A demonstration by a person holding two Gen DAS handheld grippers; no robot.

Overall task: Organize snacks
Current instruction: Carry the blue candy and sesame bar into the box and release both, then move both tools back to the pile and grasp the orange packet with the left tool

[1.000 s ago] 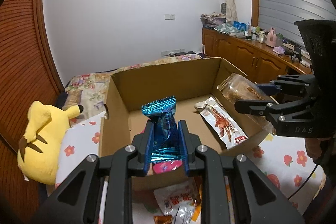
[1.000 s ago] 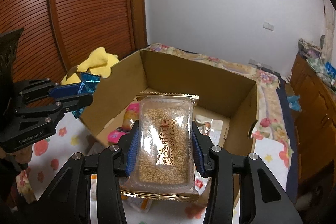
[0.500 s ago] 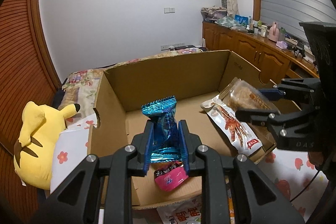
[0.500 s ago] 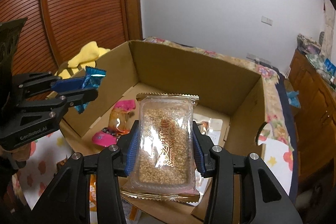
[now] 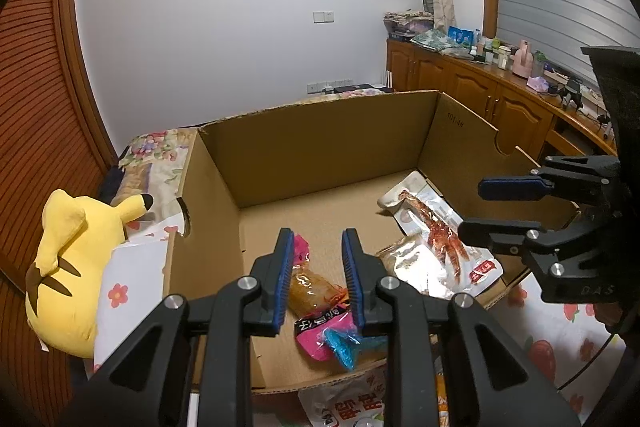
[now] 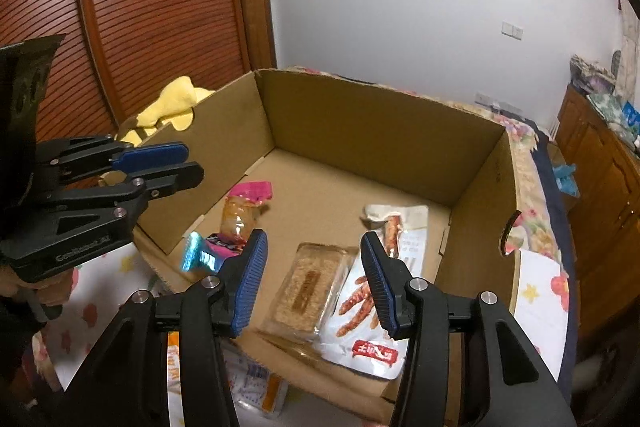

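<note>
An open cardboard box [image 5: 320, 139] [image 6: 360, 115] lies on a floral bedsheet. My left gripper [image 5: 316, 239] [image 6: 188, 163] hovers open over the box's near left part, with nothing between its pads. Under it a blue packet [image 5: 340, 345] [image 6: 196, 253] lies against a pink packet [image 5: 312, 287] [image 6: 240, 215] on the box floor. My right gripper [image 6: 314, 241] [image 5: 470, 207] hangs over the near right part; its jaws are opening and hold nothing. A clear sesame candy pack [image 6: 308, 287] [image 5: 404, 259] rests below it, partly on a white chicken-feet packet [image 6: 372, 307] [image 5: 440, 239].
A yellow plush toy [image 5: 68, 259] [image 6: 172, 107] sits left of the box. More snack packets [image 5: 352, 403] [image 6: 256, 387] lie on the sheet in front of the box's near wall. Wooden cabinets [image 5: 480, 99] run along the right wall, and a slatted wooden door stands on the left.
Both grippers have let go: the blue packet dropped from the left one and the sesame candy pack from the right, and both now lie in the box. The left gripper came forward and lower.
</note>
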